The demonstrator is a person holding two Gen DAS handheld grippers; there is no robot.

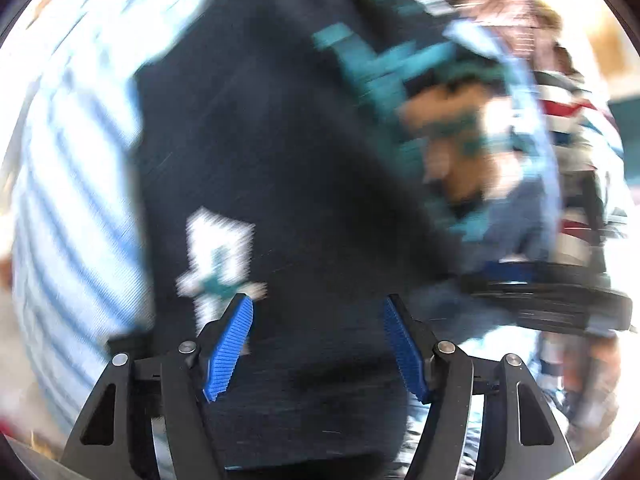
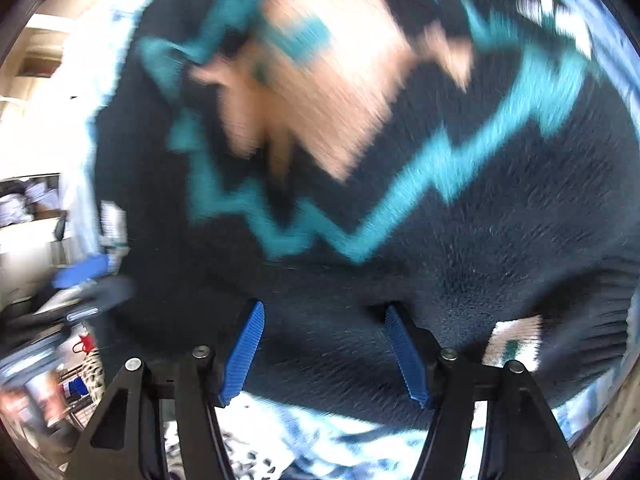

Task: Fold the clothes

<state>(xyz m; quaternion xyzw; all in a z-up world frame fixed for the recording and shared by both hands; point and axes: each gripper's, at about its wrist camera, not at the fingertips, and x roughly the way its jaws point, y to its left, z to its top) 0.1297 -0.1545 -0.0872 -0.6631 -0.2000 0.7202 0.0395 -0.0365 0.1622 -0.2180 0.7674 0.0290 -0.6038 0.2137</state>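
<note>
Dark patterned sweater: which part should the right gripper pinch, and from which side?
Probably the dark sweater's near hem edge, which lies just ahead of the open right gripper. Come from above on the near side: the fabric lies flat, and that edge is exposed against the pale striped cover.

It looks like a lived-in home room, perhaps a bedroom: a blue-and-white striped sheet (image 1: 72, 184) lies under a dark sweater (image 2: 480, 248), with a heap of other clothes (image 1: 576, 120) and cluttered shelves (image 2: 28, 208) behind, all blurred.
</note>
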